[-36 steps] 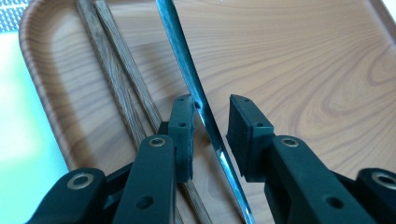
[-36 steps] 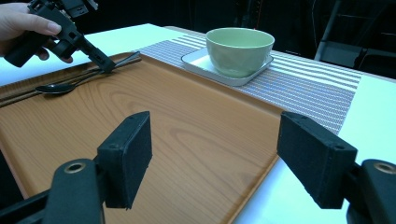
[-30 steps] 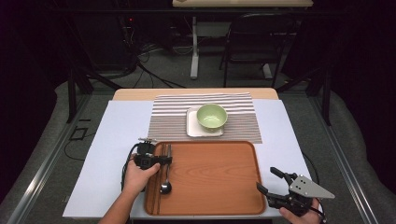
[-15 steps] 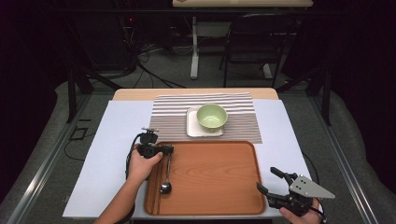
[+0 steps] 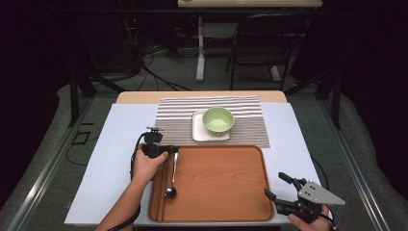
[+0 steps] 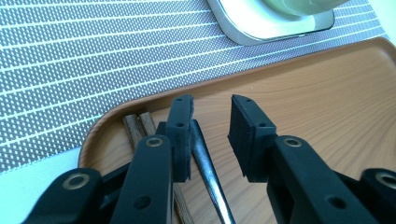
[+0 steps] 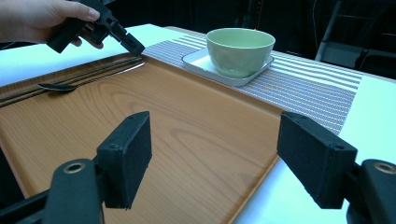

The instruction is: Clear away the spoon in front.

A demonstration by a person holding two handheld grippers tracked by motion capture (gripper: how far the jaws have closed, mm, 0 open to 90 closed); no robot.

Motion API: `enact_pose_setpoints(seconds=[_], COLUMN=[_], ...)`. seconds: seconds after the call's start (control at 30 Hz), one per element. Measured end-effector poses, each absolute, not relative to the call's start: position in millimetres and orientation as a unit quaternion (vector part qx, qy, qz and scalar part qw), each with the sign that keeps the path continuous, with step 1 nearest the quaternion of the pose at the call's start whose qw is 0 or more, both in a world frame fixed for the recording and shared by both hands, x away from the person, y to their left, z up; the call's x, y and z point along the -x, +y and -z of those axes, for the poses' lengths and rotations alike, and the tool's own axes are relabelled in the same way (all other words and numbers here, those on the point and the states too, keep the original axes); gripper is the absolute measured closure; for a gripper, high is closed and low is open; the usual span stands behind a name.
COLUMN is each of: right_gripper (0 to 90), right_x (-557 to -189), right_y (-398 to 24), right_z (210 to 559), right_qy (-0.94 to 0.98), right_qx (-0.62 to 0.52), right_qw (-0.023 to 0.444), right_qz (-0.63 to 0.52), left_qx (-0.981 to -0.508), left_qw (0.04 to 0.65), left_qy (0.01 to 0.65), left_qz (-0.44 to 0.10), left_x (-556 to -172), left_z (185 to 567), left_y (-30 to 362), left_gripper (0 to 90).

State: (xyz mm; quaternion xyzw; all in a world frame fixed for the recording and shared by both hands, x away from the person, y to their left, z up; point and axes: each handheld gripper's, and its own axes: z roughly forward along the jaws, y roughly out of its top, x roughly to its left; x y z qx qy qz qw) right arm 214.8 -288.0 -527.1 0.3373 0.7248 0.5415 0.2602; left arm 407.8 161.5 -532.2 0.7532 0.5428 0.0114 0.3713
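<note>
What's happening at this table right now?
A person works with a claw in each hand over a wooden tray. The left claw hovers at the handle end of a spoon lying beside chopsticks; its jaws have just been opening, gripping nothing. The right claw waits open at the tray's near right corner. A green bowl sits beyond.

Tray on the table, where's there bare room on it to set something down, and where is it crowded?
The tray is bare wood across its middle and right, from the spoon over to the rim by the right claw. Its left edge is crowded: spoon, chopsticks and the left claw above their far ends. Beyond the tray, the bowl and its plate take the placemat's centre.
</note>
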Motion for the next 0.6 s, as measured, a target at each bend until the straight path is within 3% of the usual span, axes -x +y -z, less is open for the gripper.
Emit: enact_pose_setpoints(seconds=[0.3,0.6], right_gripper=[26.3,26.2], right_x=[-214.8,-214.8], right_y=[-288.0,-288.5], right_z=[527.2,527.2], right_qy=[0.725,0.724], right_qx=[-0.337,-0.337], right_qw=[0.26,0.262], right_qz=[-0.541,-0.542], left_qx=[-0.755,-0.752], left_qw=[0.378,0.38], left_qy=[0.534,0.535], left_qz=[-0.033,-0.063], left_x=[-404.2,-401.7], left_z=[522.1,512.3], left_y=[154.5,149.8], left_gripper=[58.6,38.7])
